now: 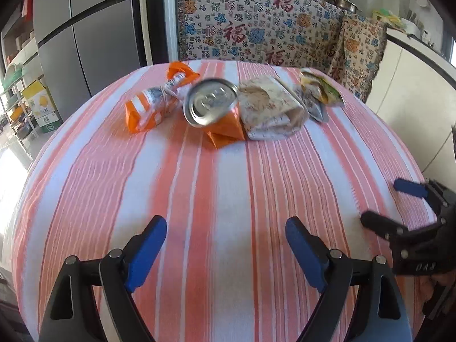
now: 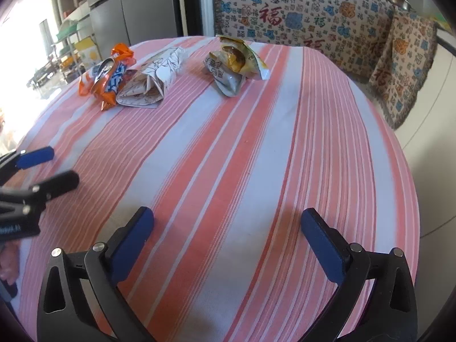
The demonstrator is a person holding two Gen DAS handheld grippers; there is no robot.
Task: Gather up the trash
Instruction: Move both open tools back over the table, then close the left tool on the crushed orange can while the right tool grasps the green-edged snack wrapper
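Note:
Trash lies in a row at the far side of a striped table: an orange wrapper (image 1: 154,105), a crushed orange can (image 1: 211,105) on its side, a crumpled white paper bag (image 1: 270,111) and a yellow-grey snack packet (image 1: 319,94). The same items show in the right wrist view: the can (image 2: 109,79), the paper bag (image 2: 154,82) and the packet (image 2: 233,65). My left gripper (image 1: 226,228) is open and empty, well short of the can. My right gripper (image 2: 228,222) is open and empty, well short of the packet; it also shows in the left view (image 1: 384,199).
The pink-and-white striped tablecloth (image 1: 228,185) covers the round table. A patterned cloth-covered cabinet (image 1: 256,22) with pans on top stands behind it. A grey fridge (image 1: 85,28) and shelves (image 1: 17,85) are at the left; a white counter (image 1: 413,85) is at the right.

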